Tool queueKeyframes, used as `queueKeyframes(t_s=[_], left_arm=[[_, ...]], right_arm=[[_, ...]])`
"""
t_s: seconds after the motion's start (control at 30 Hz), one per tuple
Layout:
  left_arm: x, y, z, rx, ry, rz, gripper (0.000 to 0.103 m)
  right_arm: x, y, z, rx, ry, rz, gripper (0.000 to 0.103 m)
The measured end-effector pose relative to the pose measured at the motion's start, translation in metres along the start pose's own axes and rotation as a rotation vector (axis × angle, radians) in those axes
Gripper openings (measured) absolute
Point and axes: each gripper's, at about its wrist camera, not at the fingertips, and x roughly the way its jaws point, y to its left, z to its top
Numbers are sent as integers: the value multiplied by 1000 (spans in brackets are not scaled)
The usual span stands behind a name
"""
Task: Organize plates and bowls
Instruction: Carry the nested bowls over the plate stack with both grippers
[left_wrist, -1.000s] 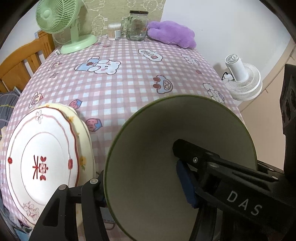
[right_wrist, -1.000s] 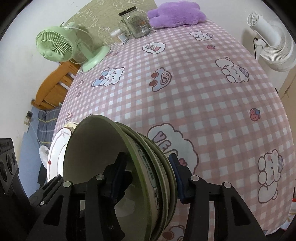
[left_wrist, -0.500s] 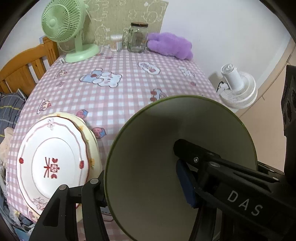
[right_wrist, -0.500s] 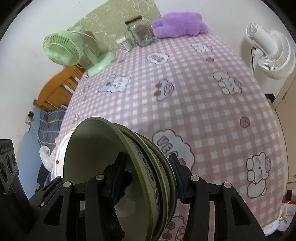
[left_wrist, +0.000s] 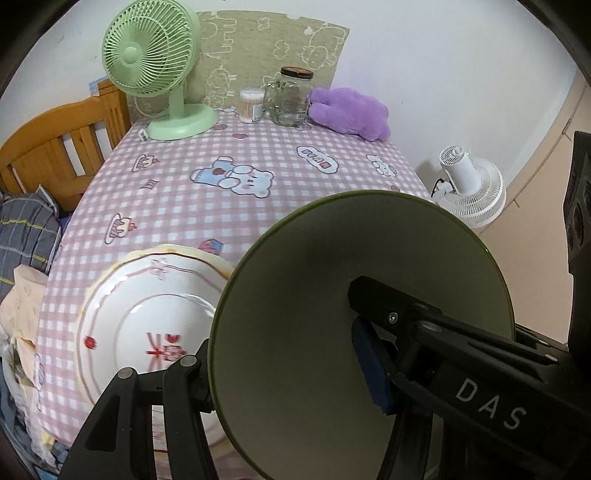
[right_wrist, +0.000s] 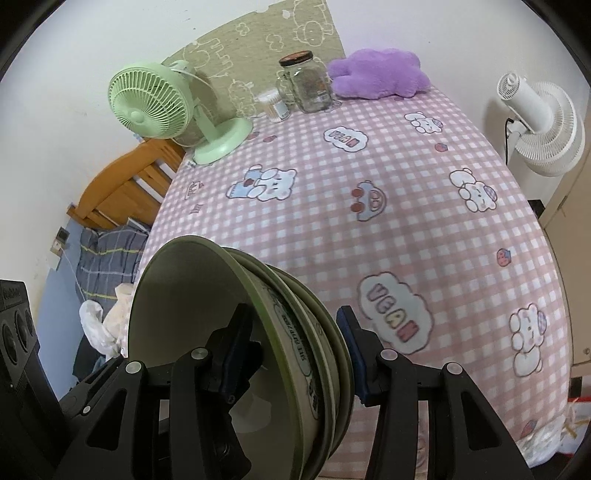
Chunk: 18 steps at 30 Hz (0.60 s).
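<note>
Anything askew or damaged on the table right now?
Nothing broken or spilled. The stack of green bowls is held on edge between both grippers, and the top white plate sits off-centre on the cream plate beneath.

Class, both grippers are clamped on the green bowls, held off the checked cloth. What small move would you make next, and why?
Probably carry the stack of bowls toward the bare cloth and lower it there. The left gripper and right gripper each pinch the rim, so the stack hangs tilted in the air, and the plates already fill the left corner.
</note>
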Motion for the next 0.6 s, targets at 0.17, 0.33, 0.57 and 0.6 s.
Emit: queueKeyframes(t_s=[0.17, 0.33, 0.57, 0.6], left_arm=[[-7, 32, 0, 18, 10, -17, 61], [-11, 61, 1, 34, 17, -31, 61], [-12, 101, 4, 43, 34, -46, 61], [-11, 105, 4, 43, 38, -49, 61]], right_arm=[[9, 30, -6, 20, -4, -18, 50], [20, 57, -11, 36, -9, -33, 50], [40, 93, -15, 50, -5, -51, 50], [42, 96, -15, 52, -2, -53, 50]])
